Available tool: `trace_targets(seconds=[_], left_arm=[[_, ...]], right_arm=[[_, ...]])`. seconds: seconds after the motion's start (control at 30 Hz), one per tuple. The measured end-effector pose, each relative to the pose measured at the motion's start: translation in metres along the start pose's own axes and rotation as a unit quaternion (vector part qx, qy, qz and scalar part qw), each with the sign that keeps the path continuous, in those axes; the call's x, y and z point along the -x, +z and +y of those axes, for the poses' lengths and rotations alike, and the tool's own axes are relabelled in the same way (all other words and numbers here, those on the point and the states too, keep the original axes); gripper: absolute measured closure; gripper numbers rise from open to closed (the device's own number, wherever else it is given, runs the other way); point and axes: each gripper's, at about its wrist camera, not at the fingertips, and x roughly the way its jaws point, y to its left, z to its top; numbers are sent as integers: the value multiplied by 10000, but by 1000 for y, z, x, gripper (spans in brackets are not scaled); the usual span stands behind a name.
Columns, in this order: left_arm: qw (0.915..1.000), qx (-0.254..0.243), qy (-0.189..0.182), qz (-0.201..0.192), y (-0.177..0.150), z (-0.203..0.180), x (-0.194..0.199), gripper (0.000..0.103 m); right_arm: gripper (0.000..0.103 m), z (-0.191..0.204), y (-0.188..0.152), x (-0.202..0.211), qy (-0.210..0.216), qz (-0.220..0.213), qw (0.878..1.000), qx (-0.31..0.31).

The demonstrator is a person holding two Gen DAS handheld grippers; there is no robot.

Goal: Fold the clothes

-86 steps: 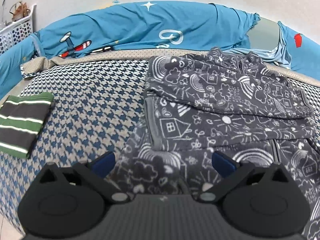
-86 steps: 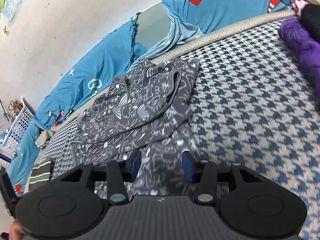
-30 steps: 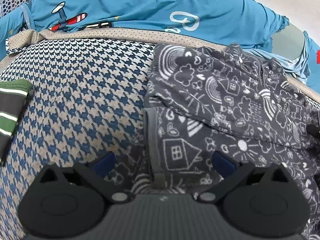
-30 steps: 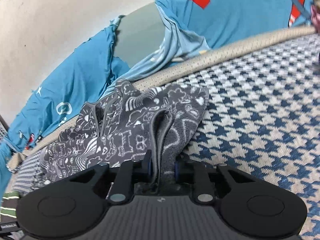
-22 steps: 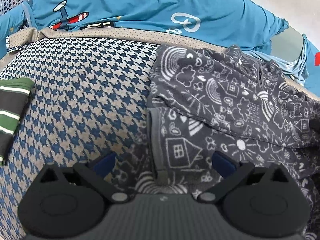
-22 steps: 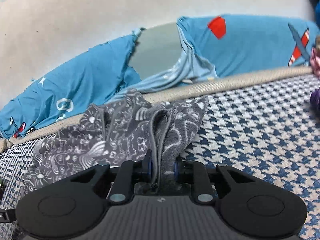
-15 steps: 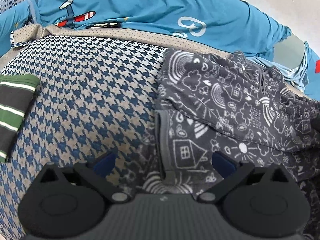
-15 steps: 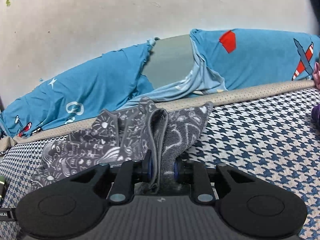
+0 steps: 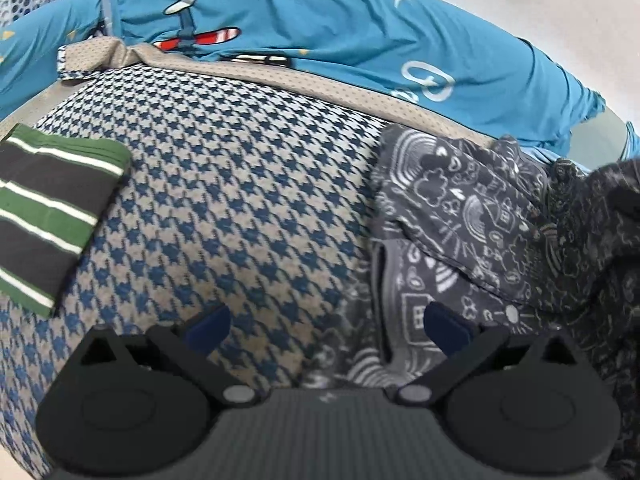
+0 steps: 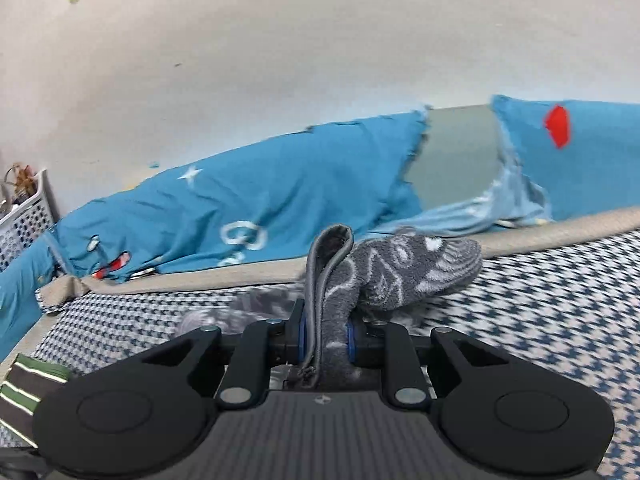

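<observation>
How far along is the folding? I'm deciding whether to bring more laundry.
Done: a striped shirt lies folded on the bed. In hand: the right gripper pinches the grey pyjama, lifting an edge; the left gripper is open above it. Left: finishing that fold.

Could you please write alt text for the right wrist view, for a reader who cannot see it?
The right tool is shut on a bunched edge of the grey patterned garment, held up above the houndstooth bed cover. Behind lie a blue printed sheet and a pale wall; a folded green striped garment shows at lower left.
</observation>
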Motion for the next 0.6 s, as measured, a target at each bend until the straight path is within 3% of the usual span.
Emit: trace_targets(seconds=[0.23,0.6], left_arm=[[9994,322,125,-24,3,26,10,0],[9963,817,229,-117,11,52,22,0]], right_arm=[[84,53,-9,-33,101,103,9988,474],[84,123,-69,-103,-244,354,9862,1598]])
